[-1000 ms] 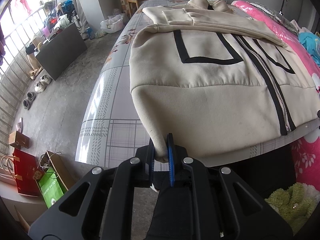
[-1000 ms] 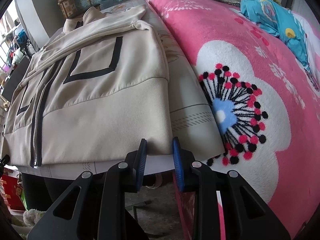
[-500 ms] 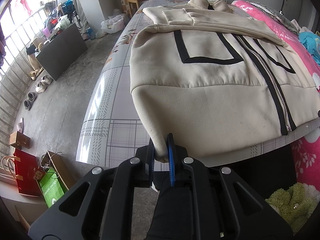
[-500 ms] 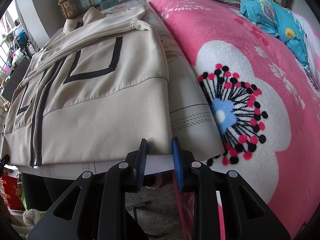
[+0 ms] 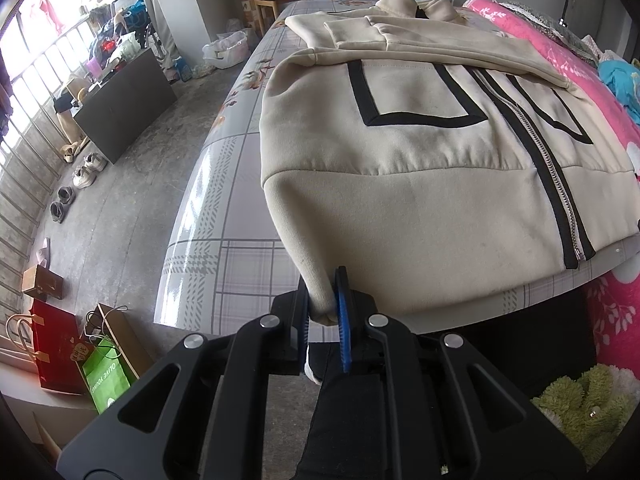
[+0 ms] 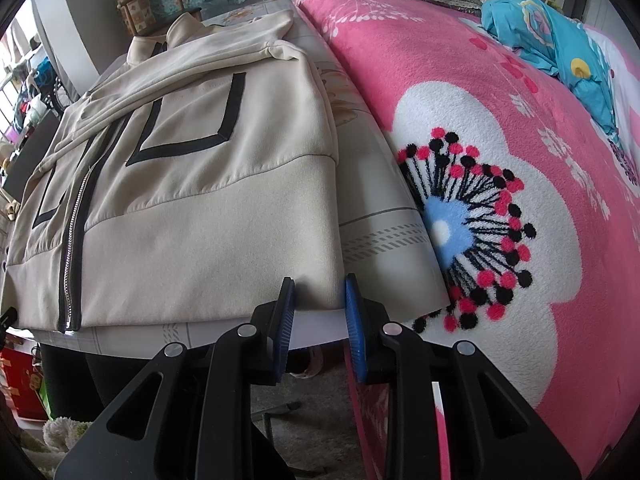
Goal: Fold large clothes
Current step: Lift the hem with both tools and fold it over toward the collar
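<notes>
One beige zip jacket (image 5: 420, 184) spread flat on plaid-sheeted bed (image 5: 224, 208), pink flower blanket (image 6: 500, 160) at 3 o'clock of it. Left tool (image 5: 323, 304) clamped on hem corner at 6 o'clock. Right tool (image 6: 318, 300) parted, straddling opposite hem corner, not gripping.

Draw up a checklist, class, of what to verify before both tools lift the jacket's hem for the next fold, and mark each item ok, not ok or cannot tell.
1. Left tool clamped on the hem corner of the jacket: ok.
2. Right tool gripping the other hem corner: not ok; its jaws stand open around it.
3. Sleeves folded across the chest: ok.
4. Zipper closed: ok along the visible length.
5. Jacket lying flat on the table: ok.
6. Both fabric layers caught in the left tool: cannot tell.
</notes>
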Available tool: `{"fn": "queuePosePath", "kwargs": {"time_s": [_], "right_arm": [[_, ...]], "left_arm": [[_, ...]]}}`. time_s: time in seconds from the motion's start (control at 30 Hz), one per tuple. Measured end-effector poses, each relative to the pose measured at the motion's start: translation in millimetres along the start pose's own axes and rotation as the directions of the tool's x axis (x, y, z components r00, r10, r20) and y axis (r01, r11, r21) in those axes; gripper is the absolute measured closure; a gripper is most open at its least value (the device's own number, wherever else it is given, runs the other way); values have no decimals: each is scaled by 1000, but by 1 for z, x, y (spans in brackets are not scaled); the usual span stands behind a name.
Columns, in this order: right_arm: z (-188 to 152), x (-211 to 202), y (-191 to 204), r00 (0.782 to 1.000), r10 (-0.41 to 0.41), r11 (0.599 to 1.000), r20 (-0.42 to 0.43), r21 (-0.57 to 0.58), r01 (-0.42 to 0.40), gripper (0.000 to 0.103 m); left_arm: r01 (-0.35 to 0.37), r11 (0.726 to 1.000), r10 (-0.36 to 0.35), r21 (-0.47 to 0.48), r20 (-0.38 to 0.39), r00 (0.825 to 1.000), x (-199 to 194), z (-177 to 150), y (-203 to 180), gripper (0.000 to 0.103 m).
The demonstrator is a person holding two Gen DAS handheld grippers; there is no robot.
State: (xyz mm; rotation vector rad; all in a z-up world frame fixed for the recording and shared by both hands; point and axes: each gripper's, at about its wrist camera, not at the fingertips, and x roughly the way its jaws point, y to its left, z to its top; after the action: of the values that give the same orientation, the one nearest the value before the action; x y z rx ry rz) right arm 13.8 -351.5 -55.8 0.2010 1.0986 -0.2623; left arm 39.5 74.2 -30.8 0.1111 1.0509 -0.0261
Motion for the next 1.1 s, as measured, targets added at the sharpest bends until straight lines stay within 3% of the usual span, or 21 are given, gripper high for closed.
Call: {"fn": "queuePosePath", "kwargs": {"time_s": [0.33,0.7,0.8,0.97,1.07,1.1], "right_arm": [[0,-1,1,1000,-4,1000,5,-3,4,80],[0,-6,-3,999,22,1000,27,19,-22,95],[1,-12,-4,998,35,999,46,29,-36,97],[8,-29,-10,992,88,994,94,62,-94,97],[18,-43,-10,983,119,990,137,60,-128,97],[23,-49,-8,979,125,990,164,45,-134,97]], "left_arm": [[-6,1000,6,5,2,1000,0,0,0,90],[-21,999,20,27,15,1000,-2,-1,0,92],[-3,999,0,47,54,999,-8,0,3,94],[104,995,-103,-3,99,990,-20,11,25,97],[190,981,-182,-45,136,974,-28,24,36,97],[246,967,-234,-68,152,960,-31,30,46,97]]}}
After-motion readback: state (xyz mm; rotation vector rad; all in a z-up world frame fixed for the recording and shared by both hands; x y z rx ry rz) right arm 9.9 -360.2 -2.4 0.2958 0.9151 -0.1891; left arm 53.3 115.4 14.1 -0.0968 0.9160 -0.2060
